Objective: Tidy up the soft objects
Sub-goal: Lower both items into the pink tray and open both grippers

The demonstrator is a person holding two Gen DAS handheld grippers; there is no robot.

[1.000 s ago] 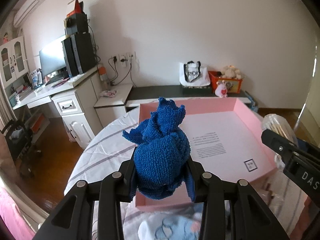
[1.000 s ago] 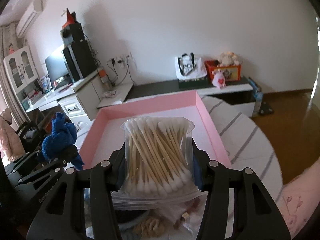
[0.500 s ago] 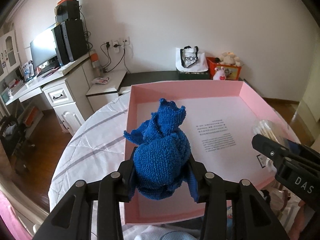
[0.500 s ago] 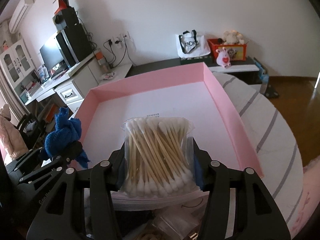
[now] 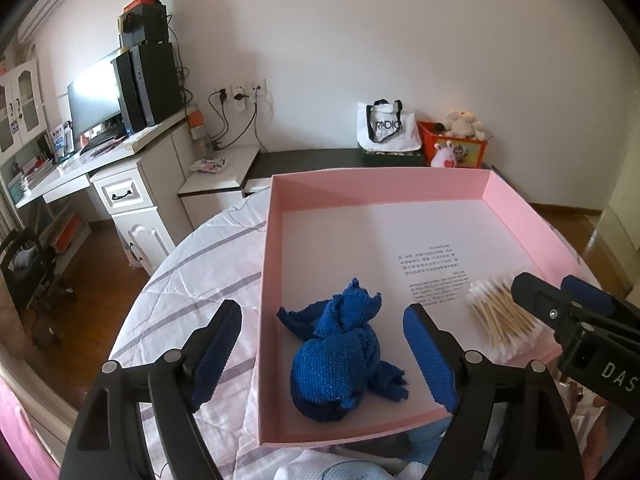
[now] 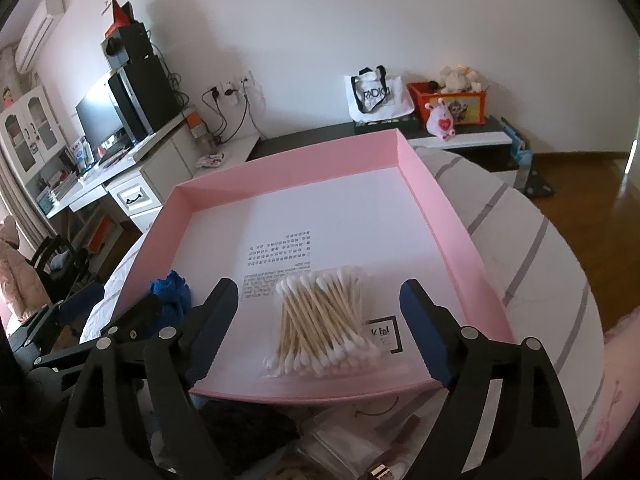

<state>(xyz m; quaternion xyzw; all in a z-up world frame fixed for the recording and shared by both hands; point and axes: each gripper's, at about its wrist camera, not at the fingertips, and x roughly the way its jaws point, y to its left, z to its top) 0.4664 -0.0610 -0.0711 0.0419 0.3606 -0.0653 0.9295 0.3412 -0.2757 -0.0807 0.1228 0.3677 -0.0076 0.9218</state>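
A blue knitted cloth (image 5: pixel 340 356) lies bunched in the near left corner of the pink tray (image 5: pixel 267 280). My left gripper (image 5: pixel 324 344) is open around it, not touching. A clear bag of cotton swabs (image 6: pixel 320 324) lies in the tray's (image 6: pixel 452 232) near right part. My right gripper (image 6: pixel 316 320) is open on either side of it, empty. The swabs (image 5: pixel 500 320) and right gripper also show at the right of the left wrist view. The blue cloth (image 6: pixel 172 292) shows at the left of the right wrist view.
The tray sits on a round table with a striped white cloth (image 5: pixel 192 280). Near me in front of the tray lie a black fabric (image 6: pixel 248 432), plastic bags (image 6: pixel 340 440) and a light blue item (image 5: pixel 340 472). A desk with a monitor (image 5: pixel 96 100) stands behind left.
Both grippers moved forward over the tray, lowered and opened. The blue cloth and the swab bag were let go and now lie on the tray floor.
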